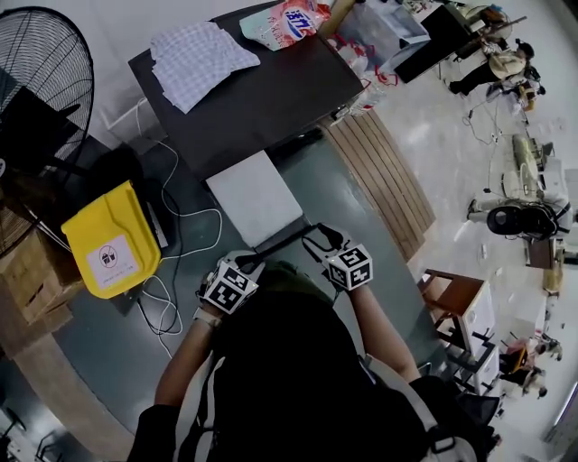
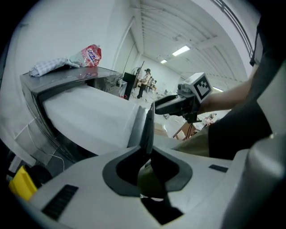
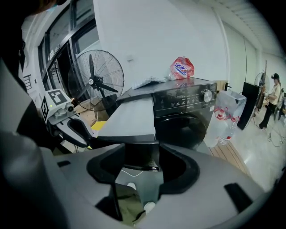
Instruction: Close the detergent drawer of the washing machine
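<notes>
You are facing the dark washer (image 1: 271,99), whose flat top is filling the upper middle of the head view. In the right tool's view its front is showing a control panel, a knob and a round door. A black fan (image 1: 36,90) is standing to the washer's left, and wooden slats (image 1: 379,180) are lying on the floor to its right.

The drawer (image 1: 256,197) is sticking far out of the washer toward you, so it is not closed. Its pale top is facing up and its dark front lip is lying nearest your body. A yellow box (image 1: 108,239) is sitting on the floor left of the drawer, among loose white cables.

On the washer's top a checked cloth (image 1: 200,59) is lying at the back left. A red-and-white bag (image 1: 293,23) is lying near it, to the right (its print is too small to read).

You are holding both tools at the drawer's front lip, with their marker cubes facing up at the head camera. The left tool (image 2: 149,139) is working at the lip's left end and is pinching it. In its own view the thin edge is running upright down into the narrow gap between the jaws.

The right tool (image 3: 135,154) is sitting at the lip's right end and is clamping it too. There the dark lip is lying flat across and filling the space between the jaws. Each tool is also showing in the other's view, just beside the drawer's front.
</notes>
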